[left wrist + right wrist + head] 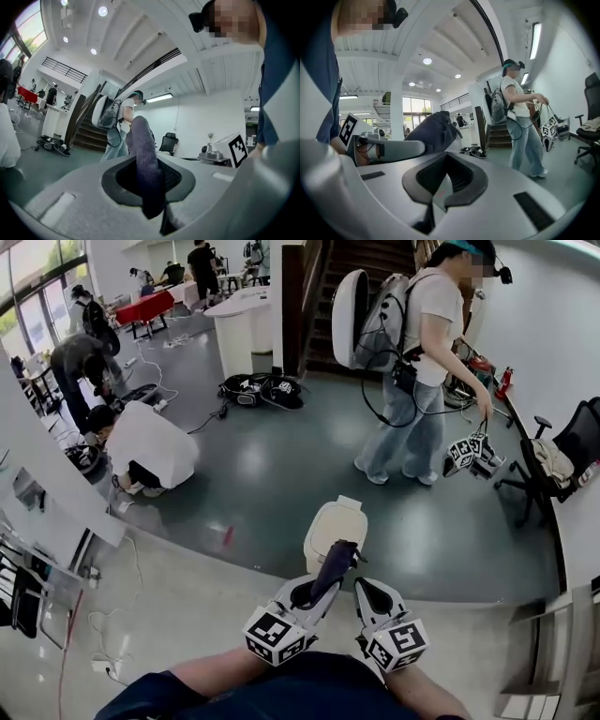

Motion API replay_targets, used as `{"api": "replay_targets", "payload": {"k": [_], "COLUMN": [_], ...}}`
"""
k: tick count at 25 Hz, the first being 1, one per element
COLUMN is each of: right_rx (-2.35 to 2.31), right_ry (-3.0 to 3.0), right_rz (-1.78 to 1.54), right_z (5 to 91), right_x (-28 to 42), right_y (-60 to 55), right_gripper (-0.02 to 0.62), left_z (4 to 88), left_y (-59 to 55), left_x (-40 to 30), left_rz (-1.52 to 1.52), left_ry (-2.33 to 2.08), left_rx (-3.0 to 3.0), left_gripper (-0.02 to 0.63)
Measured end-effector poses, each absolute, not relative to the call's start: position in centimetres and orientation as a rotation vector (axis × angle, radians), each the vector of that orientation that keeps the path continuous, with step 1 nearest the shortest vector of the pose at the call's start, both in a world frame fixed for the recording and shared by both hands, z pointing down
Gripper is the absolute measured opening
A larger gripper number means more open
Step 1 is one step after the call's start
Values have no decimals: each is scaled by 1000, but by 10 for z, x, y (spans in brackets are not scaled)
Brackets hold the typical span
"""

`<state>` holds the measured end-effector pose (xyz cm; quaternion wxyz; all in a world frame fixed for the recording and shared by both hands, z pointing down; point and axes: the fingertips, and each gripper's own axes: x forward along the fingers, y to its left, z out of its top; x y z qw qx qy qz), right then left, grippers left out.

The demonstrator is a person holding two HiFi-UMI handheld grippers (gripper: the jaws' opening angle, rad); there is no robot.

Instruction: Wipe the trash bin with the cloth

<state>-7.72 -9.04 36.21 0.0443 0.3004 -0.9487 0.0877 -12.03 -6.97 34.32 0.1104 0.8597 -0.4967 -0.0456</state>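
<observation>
1. Cloth [333,566] – a dark bluish-grey strip, pinched at its lower end in the left claw [309,594] and standing up and forward from it. In the left gripper view the cloth [143,154] fills the gap, with the left claw [149,185] clenched on it.
2. From the head view, the cloth's free end overlaps the lower edge of the trash bin [335,524]; whether they touch cannot be told.
3. The trash bin is white with its lid down. It stands on the grey-green floor [272,474], just ahead of both claws.
4. The right claw [368,589] is just beside the left one, pointing at the bin. Its own view shows the right claw [439,190] closed with nothing in it – the cloth [433,131] hangs off to its left.
5. Farther back on the right stands a person [427,362] with a white backpack [361,320], carrying another pair of grippers.
6. A black office chair [562,451] is at the right edge.
7. At the left a crouching person [150,446] in white bends low over the floor.
</observation>
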Motion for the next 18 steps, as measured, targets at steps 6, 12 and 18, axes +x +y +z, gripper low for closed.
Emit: {"api": "replay_targets", "payload": {"k": [6, 12, 18], "right_rx": [933, 931, 947], "right_ry": [-2935, -2935, -2925], "right_rz": [245, 241, 248], "right_z": [356, 356, 354], "right_x": [-58, -44, -39], "right_y": [-99, -102, -99], "right_gripper": [5, 5, 5], "left_z": [338, 339, 339], "left_y": [-78, -79, -75], "left_x": [-103, -84, -85], "left_rz": [-147, -149, -140], "left_ry": [-1492, -1481, -1485], "left_rx": [2521, 2527, 2519], "left_gripper": [52, 52, 52]}}
